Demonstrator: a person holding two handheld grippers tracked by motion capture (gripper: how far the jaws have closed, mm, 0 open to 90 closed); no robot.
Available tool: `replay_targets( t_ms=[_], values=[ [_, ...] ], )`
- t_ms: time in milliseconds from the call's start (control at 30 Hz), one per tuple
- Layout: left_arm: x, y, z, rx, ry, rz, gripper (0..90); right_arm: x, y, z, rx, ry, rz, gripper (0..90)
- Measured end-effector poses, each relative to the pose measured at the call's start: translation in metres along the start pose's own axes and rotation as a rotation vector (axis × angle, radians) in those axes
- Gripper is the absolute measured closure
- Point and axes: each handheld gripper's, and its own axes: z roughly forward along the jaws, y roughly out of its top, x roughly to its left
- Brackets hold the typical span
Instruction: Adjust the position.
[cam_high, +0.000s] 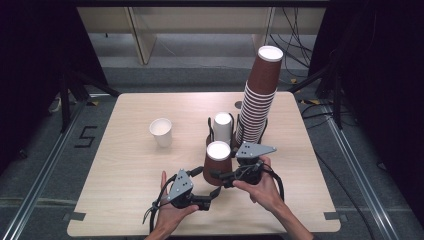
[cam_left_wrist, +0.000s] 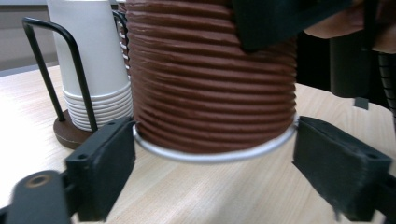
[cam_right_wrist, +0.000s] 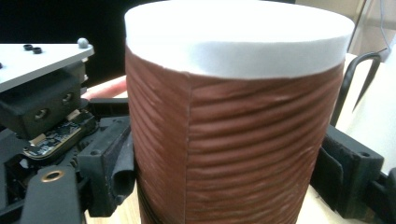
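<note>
Light wooden square table (cam_high: 125, 200) carries a tall leaning stack of brown ribbed paper cups (cam_high: 258, 102) in a black wire holder, a shorter stack of white paper cups (cam_high: 223, 128) beside it, and 1 loose white paper cup (cam_high: 161, 132) well apart to the left.

In front of the holders stands an upturned brown ribbed paper cup (cam_high: 219, 164), seemingly 2 nested.

Right gripper (cam_high: 231, 176) clasps its upper body, jaws pressed to both sides. Left gripper (cam_high: 209, 198): jaws spread at the lower rim, 1 touching.

Step judged: separating nested cups. Next: left jaws pinch the rim, then pull apart steadily without crushing.
</note>
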Motion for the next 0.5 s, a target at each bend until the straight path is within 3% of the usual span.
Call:
replay_targets(
  t_ms=[33,233,400,433,500],
  values=[
    [0.0,-0.001,0.002,-0.018,-0.011,-0.013,9.5,0.0,0.0,0.0,0.002,0.002,-0.011,18.5],
    [-0.001,0.0,0.005,0.008,0.007,-0.02,2.6,0.006,-0.001,0.003,0.002,-0.001,-0.02,18.5],
    [-0.001,0.0,0.007,0.001,0.009,-0.041,0.2,0.011,-0.001,0.006,-0.016,0.019,-0.006,18.5],
    [-0.001,0.0,0.007,0.0,0.011,-0.04,0.0,0.011,-0.001,0.008,-0.026,0.044,-0.009,18.5],
    [-0.001,0.0,0.007,-0.004,0.016,-0.035,0.0,0.013,-0.001,0.008,-0.011,0.048,0.012,18.5]
  ],
)
